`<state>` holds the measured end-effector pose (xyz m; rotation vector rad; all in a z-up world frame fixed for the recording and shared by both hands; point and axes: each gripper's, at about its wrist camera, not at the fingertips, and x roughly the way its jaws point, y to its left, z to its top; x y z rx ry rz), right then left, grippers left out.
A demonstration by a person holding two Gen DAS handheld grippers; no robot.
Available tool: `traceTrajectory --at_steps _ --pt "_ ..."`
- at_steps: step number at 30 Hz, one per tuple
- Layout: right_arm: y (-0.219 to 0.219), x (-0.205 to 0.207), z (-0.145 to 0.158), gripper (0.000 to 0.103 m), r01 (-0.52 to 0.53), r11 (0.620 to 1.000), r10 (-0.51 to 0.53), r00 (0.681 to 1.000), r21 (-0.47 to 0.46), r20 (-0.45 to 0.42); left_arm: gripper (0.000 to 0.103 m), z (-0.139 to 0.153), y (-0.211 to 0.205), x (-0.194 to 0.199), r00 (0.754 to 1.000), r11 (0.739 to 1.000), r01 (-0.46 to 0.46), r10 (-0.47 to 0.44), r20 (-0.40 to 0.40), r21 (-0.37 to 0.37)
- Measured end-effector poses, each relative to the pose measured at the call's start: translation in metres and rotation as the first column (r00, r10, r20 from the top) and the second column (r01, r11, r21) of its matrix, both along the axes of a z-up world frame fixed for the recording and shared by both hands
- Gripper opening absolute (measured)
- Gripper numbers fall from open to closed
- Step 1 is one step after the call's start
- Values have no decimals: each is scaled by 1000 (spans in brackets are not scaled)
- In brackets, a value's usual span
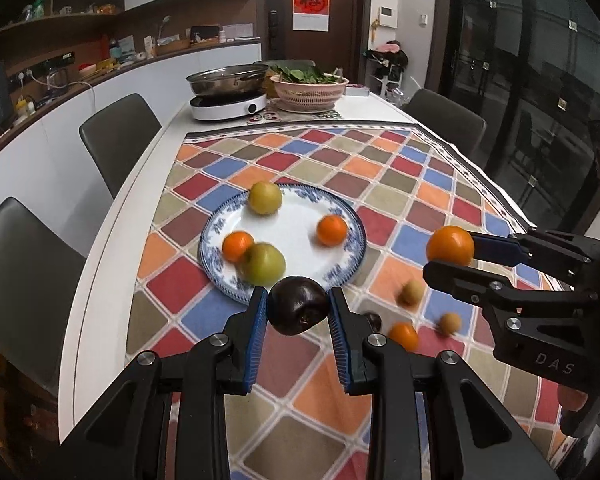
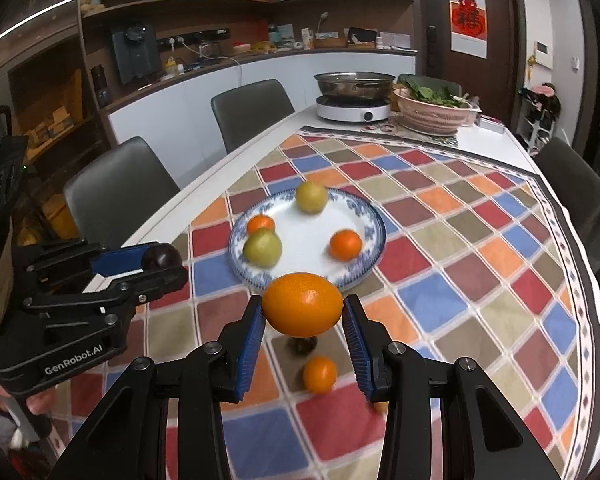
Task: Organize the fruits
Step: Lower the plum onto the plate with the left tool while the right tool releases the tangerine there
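Observation:
A blue-and-white plate [image 1: 352, 224] [image 2: 374, 224] on the checked cloth holds two green fruits [image 1: 265, 198] [image 1: 262, 264] and two small oranges [image 1: 332, 230] [image 1: 237, 246]. My left gripper [image 1: 298, 312] is shut on a dark purple fruit [image 1: 298, 306], held above the plate's near rim; it also shows in the right wrist view [image 2: 162, 258]. My right gripper [image 2: 303, 312] is shut on a large orange [image 2: 303, 306] [image 1: 451, 245], held above the cloth to the right of the plate.
Loose on the cloth near me lie a small orange [image 1: 404, 336] [image 2: 320, 374], two small tan fruits [image 1: 411, 293] [image 1: 449, 323] and a dark fruit [image 1: 374, 321]. An induction cooker with pot [image 1: 230, 96] and a basket of greens [image 1: 308, 90] stand at the table's far end. Chairs [image 1: 118, 140] line the left side.

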<state>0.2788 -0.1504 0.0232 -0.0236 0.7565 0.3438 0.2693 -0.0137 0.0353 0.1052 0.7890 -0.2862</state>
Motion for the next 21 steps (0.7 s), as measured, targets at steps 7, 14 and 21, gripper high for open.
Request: traceTrajectory --at_steps 7,14,21 --pt "8 50 -2 41 -42 999 42 999 -20 4 30 -7 3 45 1000 1000 3 -3 -6 3" --pt "11 107 -15 41 -59 998 58 998 -3 -35 30 -22 3 99 999 1000 15 -15 -39 -10" --pt "12 161 -37 41 -65 998 66 991 12 -115 30 -43 4 146 995 1000 -14 13 -99 -11"
